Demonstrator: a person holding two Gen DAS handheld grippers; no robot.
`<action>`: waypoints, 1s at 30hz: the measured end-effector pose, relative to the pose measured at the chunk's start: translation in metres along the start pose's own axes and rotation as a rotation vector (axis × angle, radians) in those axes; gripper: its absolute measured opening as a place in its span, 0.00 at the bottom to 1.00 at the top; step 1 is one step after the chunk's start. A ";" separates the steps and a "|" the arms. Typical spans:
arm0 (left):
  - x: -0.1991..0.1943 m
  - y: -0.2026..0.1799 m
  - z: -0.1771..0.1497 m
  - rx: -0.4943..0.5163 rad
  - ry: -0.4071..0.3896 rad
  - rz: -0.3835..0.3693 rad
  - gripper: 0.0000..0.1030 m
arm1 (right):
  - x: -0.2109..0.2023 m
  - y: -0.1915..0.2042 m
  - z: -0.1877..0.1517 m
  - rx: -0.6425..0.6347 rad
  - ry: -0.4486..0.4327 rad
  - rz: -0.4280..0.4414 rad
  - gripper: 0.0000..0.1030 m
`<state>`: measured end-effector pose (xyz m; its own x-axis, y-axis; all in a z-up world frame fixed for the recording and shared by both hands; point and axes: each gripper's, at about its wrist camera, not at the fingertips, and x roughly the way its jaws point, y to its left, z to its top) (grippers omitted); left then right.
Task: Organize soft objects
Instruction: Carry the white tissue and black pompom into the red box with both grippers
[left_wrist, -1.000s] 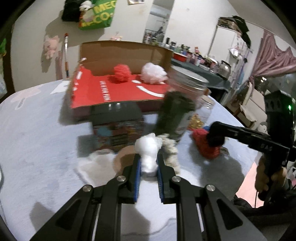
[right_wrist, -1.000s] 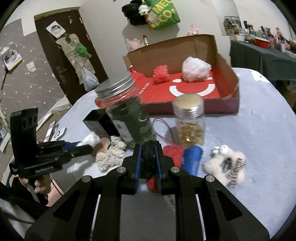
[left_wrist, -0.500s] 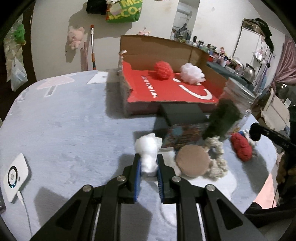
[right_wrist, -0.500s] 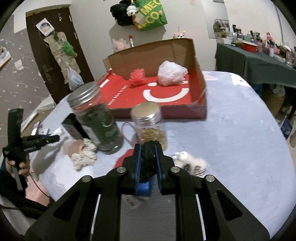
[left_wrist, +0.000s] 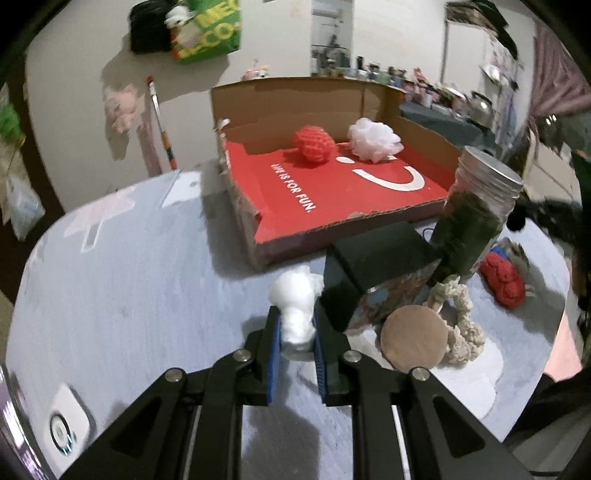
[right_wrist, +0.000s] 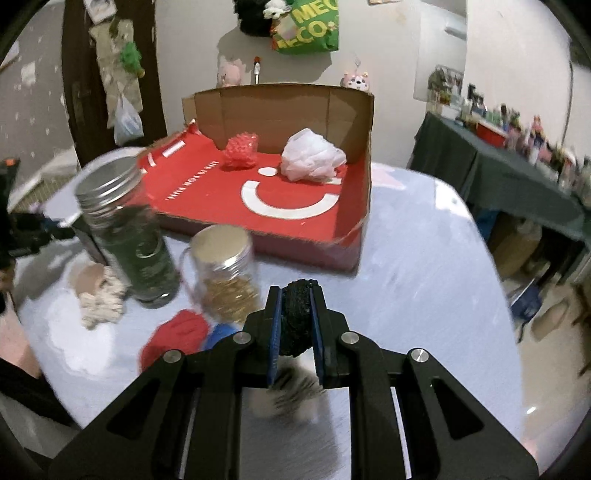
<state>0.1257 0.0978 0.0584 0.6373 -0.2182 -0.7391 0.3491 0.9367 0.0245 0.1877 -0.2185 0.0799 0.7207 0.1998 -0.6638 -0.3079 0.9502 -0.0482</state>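
My left gripper (left_wrist: 296, 325) is shut on a white cotton puff (left_wrist: 295, 295), held above the grey-blue table in front of the red cardboard box (left_wrist: 332, 192). My right gripper (right_wrist: 295, 314) is shut on a black knitted ball (right_wrist: 297, 317), also above the table and short of the box (right_wrist: 288, 206). Inside the box lie a red crochet ball (left_wrist: 314, 142) and a white mesh pouf (left_wrist: 375, 139). On the table remain a red yarn piece (left_wrist: 504, 278), a cream rope knot (left_wrist: 461, 325), a blue roll (right_wrist: 219, 332) and a small furry toy (right_wrist: 291, 398).
A tall jar with dark contents (left_wrist: 472, 221), a black tin (left_wrist: 376, 273) and a tan disc (left_wrist: 413, 338) stand before the box. A small jar of golden bits (right_wrist: 225, 273) sits near my right gripper. A white device (left_wrist: 66, 424) lies at the left table edge.
Both grippers moved with their loads: the left swung leftward around the black tin, the right rose and shifted right past the small jar, the box now nearer in both views.
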 end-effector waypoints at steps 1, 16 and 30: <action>0.002 0.000 0.003 0.018 0.002 0.006 0.16 | 0.002 0.000 0.003 -0.018 -0.001 -0.003 0.14; 0.007 0.008 0.073 0.092 -0.067 -0.041 0.16 | 0.032 -0.003 0.074 -0.106 -0.040 0.054 0.14; 0.109 -0.005 0.161 0.045 0.159 0.018 0.17 | 0.155 -0.015 0.150 0.116 0.236 0.079 0.14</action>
<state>0.3042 0.0255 0.0863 0.5278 -0.1521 -0.8356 0.3713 0.9262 0.0660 0.3972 -0.1661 0.0897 0.5284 0.2256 -0.8185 -0.2743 0.9577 0.0869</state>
